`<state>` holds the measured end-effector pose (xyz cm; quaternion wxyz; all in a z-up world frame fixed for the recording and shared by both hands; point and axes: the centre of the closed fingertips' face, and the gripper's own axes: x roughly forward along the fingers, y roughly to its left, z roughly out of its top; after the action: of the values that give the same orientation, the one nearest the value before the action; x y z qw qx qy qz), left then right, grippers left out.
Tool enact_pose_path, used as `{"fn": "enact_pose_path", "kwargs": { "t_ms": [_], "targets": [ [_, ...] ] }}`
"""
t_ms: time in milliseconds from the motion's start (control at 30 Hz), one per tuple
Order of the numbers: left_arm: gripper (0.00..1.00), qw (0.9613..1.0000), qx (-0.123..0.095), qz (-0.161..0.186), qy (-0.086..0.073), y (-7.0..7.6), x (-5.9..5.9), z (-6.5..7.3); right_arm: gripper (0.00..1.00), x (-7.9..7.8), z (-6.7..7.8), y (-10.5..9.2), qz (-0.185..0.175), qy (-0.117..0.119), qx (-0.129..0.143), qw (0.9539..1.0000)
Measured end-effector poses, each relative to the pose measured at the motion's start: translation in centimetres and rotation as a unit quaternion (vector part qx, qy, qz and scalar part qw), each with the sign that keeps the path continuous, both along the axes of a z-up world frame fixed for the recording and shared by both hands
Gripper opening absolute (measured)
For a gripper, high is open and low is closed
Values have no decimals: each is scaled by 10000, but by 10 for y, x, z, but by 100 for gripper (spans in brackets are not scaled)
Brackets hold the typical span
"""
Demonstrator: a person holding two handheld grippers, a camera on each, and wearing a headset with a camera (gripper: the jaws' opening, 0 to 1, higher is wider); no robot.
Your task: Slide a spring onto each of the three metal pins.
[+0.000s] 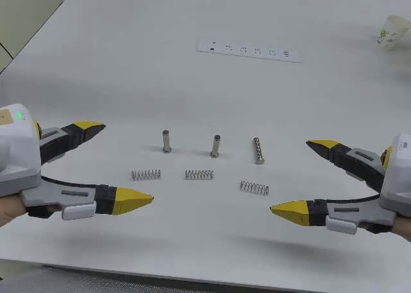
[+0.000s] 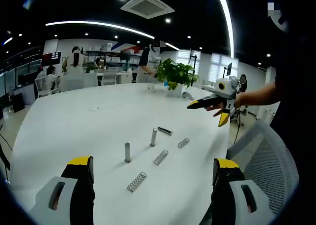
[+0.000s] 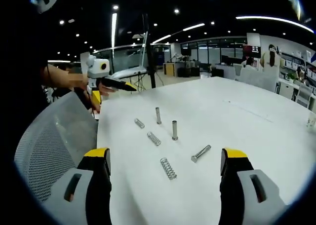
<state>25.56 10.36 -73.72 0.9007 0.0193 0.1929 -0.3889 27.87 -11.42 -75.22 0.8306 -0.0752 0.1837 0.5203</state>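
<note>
Three metal pins stand in a row on the white table. The left pin [image 1: 166,141] [image 2: 127,152] and the middle pin [image 1: 216,146] [image 3: 175,130] are upright, while the right pin [image 1: 258,150] [image 3: 201,153] lies on its side. In front of each pin lies a loose spring: the left spring [image 1: 146,175], the middle spring [image 1: 199,175] and the right spring [image 1: 254,188] [image 3: 168,168]. My left gripper [image 1: 122,162] [image 2: 153,162] hovers open to the left of the row. To the right of it, my right gripper [image 1: 297,176] [image 3: 165,153] is open too. Both are empty.
A white power strip [image 1: 248,51] lies further back on the table and a paper cup [image 1: 393,32] stands at the far right. A grey mesh chair [image 3: 54,136] sits at the near table edge. A potted plant [image 2: 176,74] stands at the far end.
</note>
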Motion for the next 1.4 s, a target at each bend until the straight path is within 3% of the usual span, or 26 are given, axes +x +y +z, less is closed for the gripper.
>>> {"fn": "enact_pose_path", "kwargs": {
  "t_ms": [900, 1400],
  "targets": [
    [98, 9999, -127, 40, -28, 1, 1, 2, 93, -1, 2, 1, -8, 21, 57, 10000],
    [98, 9999, -161, -13, 62, 0, 0, -6, 99, -4, -12, -5, -50, 223, 2, 9997]
  ]
}}
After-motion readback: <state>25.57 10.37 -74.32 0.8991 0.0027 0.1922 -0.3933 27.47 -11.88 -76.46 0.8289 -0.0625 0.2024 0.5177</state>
